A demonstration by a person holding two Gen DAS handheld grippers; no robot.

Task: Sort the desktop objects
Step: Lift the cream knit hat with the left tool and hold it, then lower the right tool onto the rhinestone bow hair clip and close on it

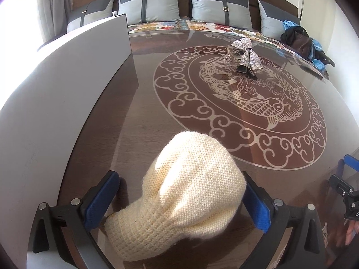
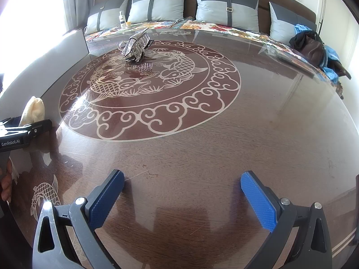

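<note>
A cream knitted hat (image 1: 186, 192) lies between the wide-apart blue fingers of my left gripper (image 1: 182, 198); the right pad touches its side, the left pad stands apart. The hat's tip shows at the left edge of the right wrist view (image 2: 33, 111). A rhinestone bow hair clip (image 1: 245, 56) sits on the far part of the patterned glass table (image 1: 202, 116), also in the right wrist view (image 2: 135, 47). My right gripper (image 2: 182, 198) is open and empty above bare tabletop.
A white box (image 1: 56, 94) stands along the table's left side. A sofa with grey cushions (image 2: 157, 4) runs behind the table, with a dark bag (image 2: 311, 44) on its right end. A bottle (image 2: 122, 19) stands at the far left.
</note>
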